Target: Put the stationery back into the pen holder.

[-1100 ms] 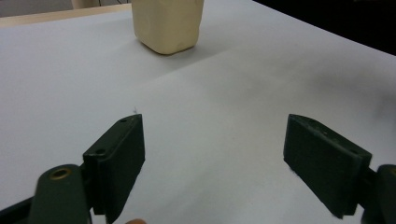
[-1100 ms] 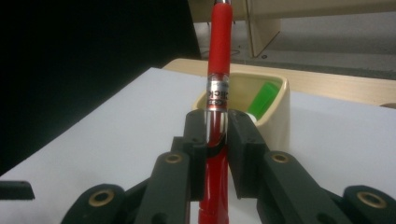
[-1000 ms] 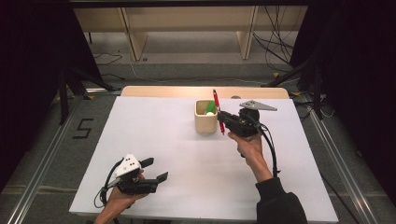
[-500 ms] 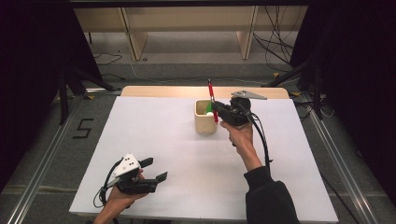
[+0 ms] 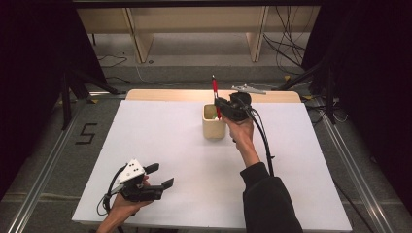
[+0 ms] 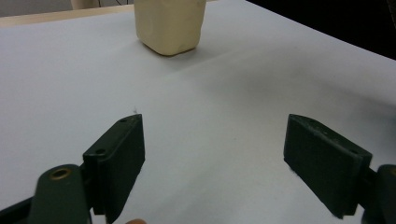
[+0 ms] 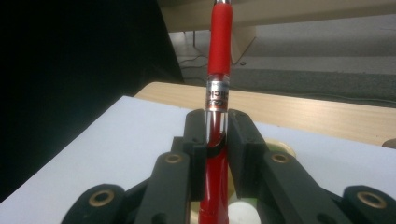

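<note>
The desk (image 5: 160, 145) is a wide white surface with a bare wooden strip along its far edge. Toward the back, near the middle, stands a cream-coloured holder (image 5: 214, 127), upright; something green and something white lie inside it, too small to identify. The right gripper (image 5: 219, 108) is raised just over the holder's mouth, its fingers (image 7: 194, 140) pinched tight on a red pen (image 5: 214, 93). The pen stands nearly upright, its lower end dipping into the holder's opening and its red grip section sticking up above the fingers. The left gripper (image 5: 163, 177) rests low at the near-left of the desk, well apart from the holder, its fingers (image 6: 119, 161) spread wide around nothing. By my judgement the work is nearly finished: the pen is lined up over the holder. What remains is lowering it, letting go and drawing the hand clear.
</note>
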Demonstrator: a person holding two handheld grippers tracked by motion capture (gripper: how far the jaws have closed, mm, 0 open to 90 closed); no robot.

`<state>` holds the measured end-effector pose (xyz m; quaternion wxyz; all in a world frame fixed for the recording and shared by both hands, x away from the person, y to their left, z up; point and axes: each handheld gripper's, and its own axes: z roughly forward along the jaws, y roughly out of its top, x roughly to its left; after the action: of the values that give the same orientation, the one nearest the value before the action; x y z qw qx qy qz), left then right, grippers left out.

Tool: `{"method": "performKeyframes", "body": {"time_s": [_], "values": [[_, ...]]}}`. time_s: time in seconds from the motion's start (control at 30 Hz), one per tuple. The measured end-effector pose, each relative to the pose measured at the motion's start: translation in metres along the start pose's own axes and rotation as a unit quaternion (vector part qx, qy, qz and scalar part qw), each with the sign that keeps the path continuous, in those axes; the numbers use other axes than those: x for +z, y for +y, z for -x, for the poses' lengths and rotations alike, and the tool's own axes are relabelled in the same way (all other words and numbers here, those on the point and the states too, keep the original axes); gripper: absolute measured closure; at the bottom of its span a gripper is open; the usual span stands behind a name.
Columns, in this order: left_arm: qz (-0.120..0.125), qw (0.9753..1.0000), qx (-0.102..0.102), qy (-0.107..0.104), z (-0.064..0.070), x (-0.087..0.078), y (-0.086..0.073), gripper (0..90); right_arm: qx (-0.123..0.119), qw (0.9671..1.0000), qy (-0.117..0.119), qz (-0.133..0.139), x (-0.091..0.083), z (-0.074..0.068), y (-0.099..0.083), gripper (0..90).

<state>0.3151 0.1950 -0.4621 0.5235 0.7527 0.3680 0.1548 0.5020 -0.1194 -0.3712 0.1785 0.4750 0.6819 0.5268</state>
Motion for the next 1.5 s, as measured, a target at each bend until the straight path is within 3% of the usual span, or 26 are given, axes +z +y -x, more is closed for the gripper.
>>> {"method": "performKeyframes", "body": {"time_s": [0.23,0.6,1.37,1.5], "values": [[0.000,1.0000,0.001,-0.002,0.001,0.000,0.000,20.1,0.000,0.9998,-0.021,0.001,0.016,-0.001,0.003,79.0],[0.002,1.0000,0.000,-0.003,0.000,0.000,0.000,20.1,0.006,0.9989,-0.047,-0.003,0.033,0.003,-0.006,79.0],[0.002,1.0000,0.000,-0.004,0.000,0.000,0.000,20.1,-0.005,0.9986,-0.053,-0.004,0.039,0.001,-0.020,79.2],[0.002,1.0000,0.000,-0.004,0.000,-0.001,0.000,20.1,0.004,0.9988,-0.048,-0.009,0.041,0.003,-0.021,79.5]]}}
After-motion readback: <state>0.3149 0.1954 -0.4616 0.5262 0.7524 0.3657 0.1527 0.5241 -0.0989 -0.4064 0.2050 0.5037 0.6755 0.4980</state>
